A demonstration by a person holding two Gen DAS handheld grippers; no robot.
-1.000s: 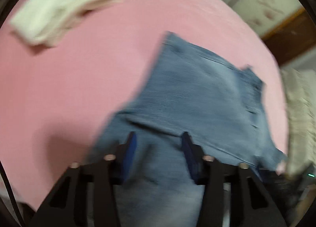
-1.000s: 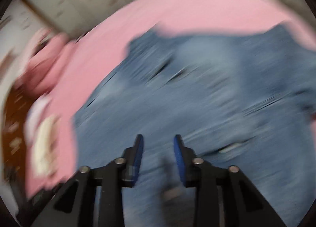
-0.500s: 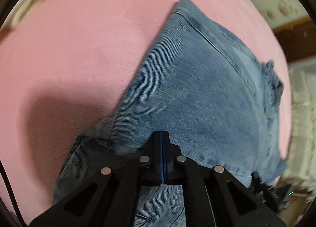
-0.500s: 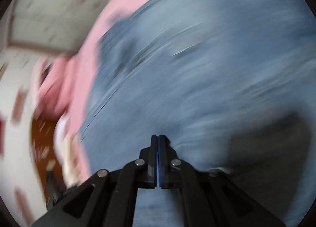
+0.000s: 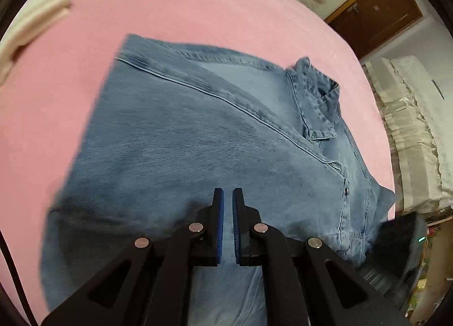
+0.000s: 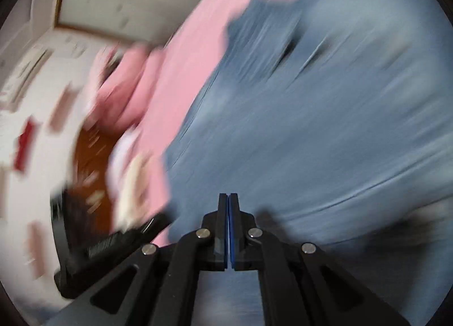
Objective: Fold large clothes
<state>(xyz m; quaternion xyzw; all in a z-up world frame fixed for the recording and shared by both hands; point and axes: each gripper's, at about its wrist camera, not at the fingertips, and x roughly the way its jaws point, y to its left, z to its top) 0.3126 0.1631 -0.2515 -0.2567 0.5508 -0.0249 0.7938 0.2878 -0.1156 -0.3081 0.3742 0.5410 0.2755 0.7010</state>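
Denim shirt [image 5: 198, 139] is lying half-folded across the pink bed [image 5: 198, 8], collar at two o'clock. I am seeing my left gripper [image 5: 228, 198] with jaws slightly apart, my right gripper [image 6: 228, 197] pressed together; blur hides any cloth. A snagged layer could undo the fold.

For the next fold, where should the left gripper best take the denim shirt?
Probably the denim shirt at its far-left corner, coming from the bare pink sheet: two straight edges meet there flat, with nothing lying near. The left gripper is slightly open.
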